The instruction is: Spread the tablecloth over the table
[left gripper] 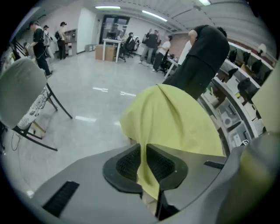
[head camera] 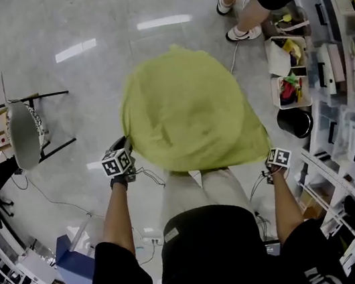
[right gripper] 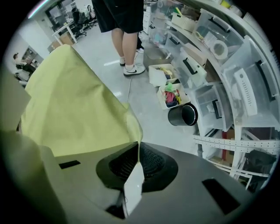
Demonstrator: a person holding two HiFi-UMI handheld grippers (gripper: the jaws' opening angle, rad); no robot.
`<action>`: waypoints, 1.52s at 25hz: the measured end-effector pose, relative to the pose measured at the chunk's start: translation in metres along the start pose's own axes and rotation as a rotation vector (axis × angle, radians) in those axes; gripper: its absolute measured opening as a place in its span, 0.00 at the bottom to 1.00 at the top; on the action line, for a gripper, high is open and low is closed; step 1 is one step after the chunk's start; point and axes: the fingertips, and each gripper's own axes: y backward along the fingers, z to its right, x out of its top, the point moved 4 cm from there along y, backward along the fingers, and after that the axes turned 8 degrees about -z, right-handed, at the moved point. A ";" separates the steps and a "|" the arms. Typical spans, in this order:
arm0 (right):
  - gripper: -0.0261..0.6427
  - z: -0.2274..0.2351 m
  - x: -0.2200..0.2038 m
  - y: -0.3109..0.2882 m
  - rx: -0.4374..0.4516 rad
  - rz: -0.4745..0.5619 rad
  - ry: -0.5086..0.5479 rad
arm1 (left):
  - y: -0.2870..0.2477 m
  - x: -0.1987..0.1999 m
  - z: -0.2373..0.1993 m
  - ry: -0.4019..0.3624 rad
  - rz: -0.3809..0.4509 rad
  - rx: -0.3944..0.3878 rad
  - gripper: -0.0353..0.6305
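Judging by how things lie, the job is at an early stage: the yellow-green tablecloth (head camera: pixel 189 112) is in the air, ballooned out in front of the person above the grey floor (head camera: pixel 80 94), and it rests flat on nothing. No surface that it should cover shows clearly; whatever stands beneath the cloth is hidden by it. What is left, as I judge it, is to bring the cloth down over the surface, let it settle, release both corners and pull out the folds.

The cloth hangs between the two tongs along its near edge. The left tongs (left gripper: pixel 143 164) are clamped on a bunched fold at the cloth's left corner, the fabric running up and away from the pads. The right tongs (right gripper: pixel 138 164) are pressed together on the thin right corner, with a white label (right gripper: pixel 133 188) hanging from the pinch toward the camera
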 end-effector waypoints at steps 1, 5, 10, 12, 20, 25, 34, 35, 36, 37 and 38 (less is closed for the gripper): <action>0.06 -0.002 0.002 -0.001 0.014 -0.003 0.010 | 0.004 -0.003 -0.003 0.022 0.015 0.018 0.10; 0.06 -0.008 0.010 -0.003 0.041 -0.009 0.052 | 0.010 -0.020 -0.011 0.129 0.055 0.074 0.09; 0.12 -0.019 0.020 0.007 0.069 0.023 0.067 | 0.027 -0.025 -0.032 0.254 0.084 0.217 0.09; 0.19 -0.019 0.019 0.015 0.080 0.046 0.048 | 0.040 -0.031 -0.040 0.298 0.104 0.225 0.09; 0.26 -0.032 -0.004 0.066 0.036 0.231 0.011 | 0.097 -0.071 -0.024 0.193 0.207 0.131 0.09; 0.24 -0.079 -0.030 0.144 0.144 0.493 -0.012 | 0.176 -0.091 0.027 0.030 0.428 0.010 0.09; 0.08 -0.211 -0.139 0.359 0.383 1.093 0.258 | 0.342 -0.121 0.098 -0.158 0.782 -0.081 0.09; 0.05 -0.219 -0.154 0.377 0.394 1.141 0.292 | 0.356 -0.124 0.109 -0.189 0.811 -0.083 0.09; 0.04 -0.226 -0.169 0.394 0.405 1.185 0.325 | 0.369 -0.126 0.121 -0.223 0.837 -0.081 0.09; 0.04 -0.230 -0.184 0.409 0.417 1.223 0.356 | 0.383 -0.130 0.133 -0.258 0.861 -0.076 0.09; 0.04 -0.232 -0.198 0.422 0.430 1.254 0.381 | 0.395 -0.135 0.147 -0.291 0.883 -0.068 0.09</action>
